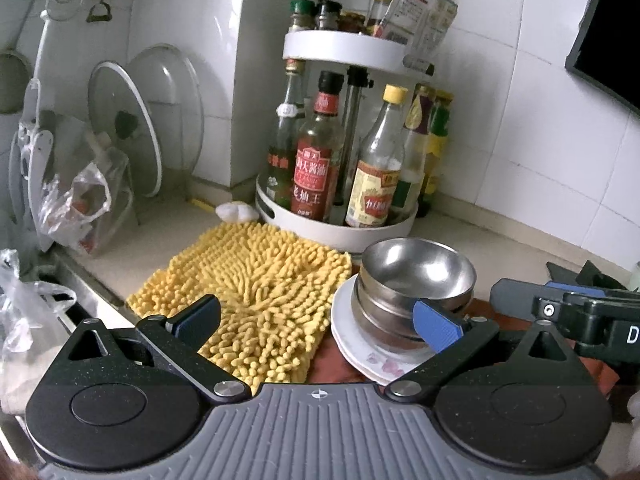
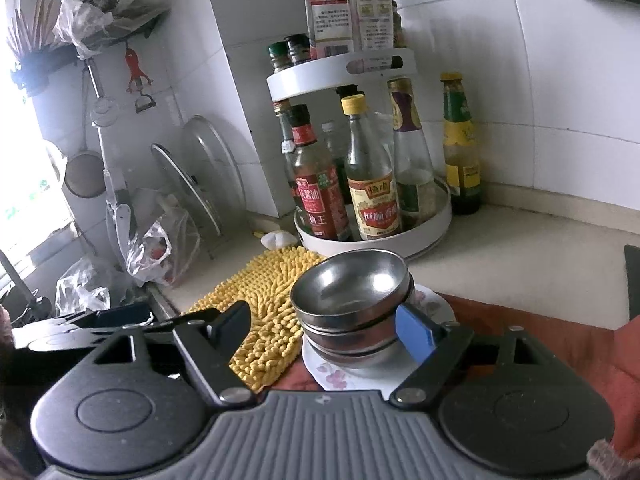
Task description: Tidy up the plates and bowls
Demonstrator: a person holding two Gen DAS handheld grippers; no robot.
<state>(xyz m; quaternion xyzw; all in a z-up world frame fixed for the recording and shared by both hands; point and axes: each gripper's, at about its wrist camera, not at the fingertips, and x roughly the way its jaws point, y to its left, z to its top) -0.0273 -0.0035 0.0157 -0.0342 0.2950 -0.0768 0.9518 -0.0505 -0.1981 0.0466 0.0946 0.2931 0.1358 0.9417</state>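
right wrist view: right gripper (image 2: 328, 332) spread wide, empty; nested round steel bowls (image 2: 352, 300) just ahead on flowered white plates (image 2: 434, 304). centre jaws around rim before closing; left gripper (image 1: 320, 320) also wide.

Silver steel bowls (image 2: 352, 292) sit on a white plate (image 2: 332, 372) with pink flowers; at nine o'clock, a yellow shaggy mat (image 1: 256, 288).

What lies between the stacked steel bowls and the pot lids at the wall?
The yellow chenille mat lies between the steel bowls and the pot lids, seen in the left wrist view.
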